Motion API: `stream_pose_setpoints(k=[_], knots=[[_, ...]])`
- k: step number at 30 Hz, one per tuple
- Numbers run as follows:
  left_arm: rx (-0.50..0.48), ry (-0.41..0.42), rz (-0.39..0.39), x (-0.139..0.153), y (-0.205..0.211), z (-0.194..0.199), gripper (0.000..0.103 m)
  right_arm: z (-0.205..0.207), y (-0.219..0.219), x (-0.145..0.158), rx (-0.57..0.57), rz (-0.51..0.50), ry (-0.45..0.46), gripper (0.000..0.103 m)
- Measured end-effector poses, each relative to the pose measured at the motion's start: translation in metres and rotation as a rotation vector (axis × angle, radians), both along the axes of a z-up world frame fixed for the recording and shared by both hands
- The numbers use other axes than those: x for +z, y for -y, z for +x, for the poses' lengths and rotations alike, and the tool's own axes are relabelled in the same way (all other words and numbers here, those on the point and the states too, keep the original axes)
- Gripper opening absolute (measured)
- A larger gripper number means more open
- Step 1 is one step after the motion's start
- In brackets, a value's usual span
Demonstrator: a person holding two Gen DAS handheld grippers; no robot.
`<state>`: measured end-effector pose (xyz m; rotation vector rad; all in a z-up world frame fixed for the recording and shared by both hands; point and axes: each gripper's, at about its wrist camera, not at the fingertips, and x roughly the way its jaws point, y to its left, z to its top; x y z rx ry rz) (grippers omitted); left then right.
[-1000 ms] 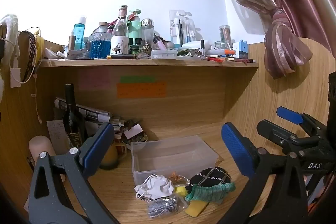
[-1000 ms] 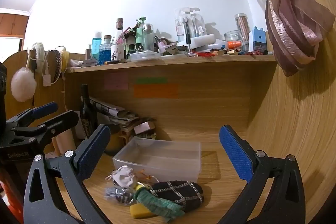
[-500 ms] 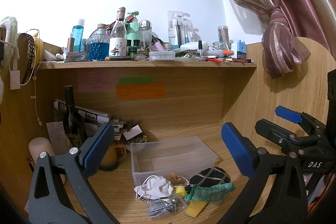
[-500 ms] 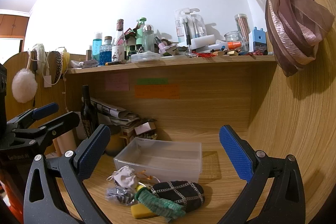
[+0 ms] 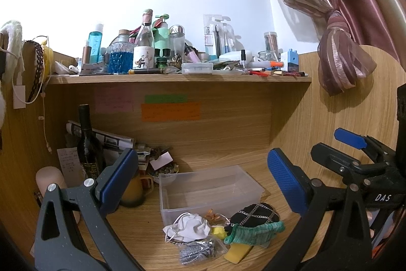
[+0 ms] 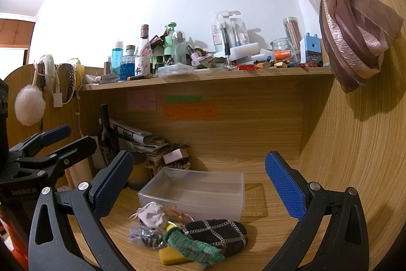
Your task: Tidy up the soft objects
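A small pile of soft things lies on the wooden desk in front of a clear plastic bin (image 5: 210, 188) (image 6: 198, 191): a white cloth pouch (image 5: 191, 226) (image 6: 152, 216), a black checked pouch (image 5: 255, 213) (image 6: 218, 235), a green knitted piece (image 5: 256, 233) (image 6: 192, 246), a yellow sponge (image 5: 238, 252) (image 6: 172, 257) and a grey mesh bag (image 5: 199, 250) (image 6: 144, 236). My left gripper (image 5: 203, 179) is open and empty above the pile. My right gripper (image 6: 199, 180) is open and empty, to the right; it also shows in the left wrist view (image 5: 355, 161).
A dark wine bottle (image 5: 87, 144), rolled papers (image 5: 101, 139) and a yellow mug (image 5: 132, 191) stand at the back left. A cluttered shelf (image 5: 177, 79) of bottles runs overhead. A tied curtain (image 5: 340, 62) hangs by the right side panel.
Both views have drifted slightly; the shelf and pile sit a little lower and left in the left wrist view. Nothing was taken hold of or moved.
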<state>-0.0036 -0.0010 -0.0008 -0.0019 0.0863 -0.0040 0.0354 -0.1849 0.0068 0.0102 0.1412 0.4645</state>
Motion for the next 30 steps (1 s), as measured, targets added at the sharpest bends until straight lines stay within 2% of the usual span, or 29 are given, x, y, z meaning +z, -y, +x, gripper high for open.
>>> stream_pose_setpoints(k=[17, 21, 27, 28, 30], knots=[[-0.018, 0.012, -0.043, -0.001, -0.011, 0.008, 0.103, 0.004, -0.006, -0.003, 0.002, 0.004, -0.007, 0.103], [-0.038, -0.021, -0.062, -0.006, -0.014, 0.018, 0.103, 0.013, -0.005, -0.01, 0.015, 0.01, -0.03, 0.103], [-0.055, -0.111, -0.034, -0.026, -0.021, 0.042, 0.102, 0.033, -0.002, -0.03, 0.016, -0.007, -0.109, 0.1], [-0.047, -0.132, -0.037, -0.03, -0.023, 0.045, 0.101, 0.036, -0.002, -0.034, 0.017, -0.012, -0.125, 0.097], [-0.035, -0.19, -0.041, -0.04, -0.028, 0.055, 0.087, 0.044, -0.004, -0.042, 0.018, -0.026, -0.168, 0.092]])
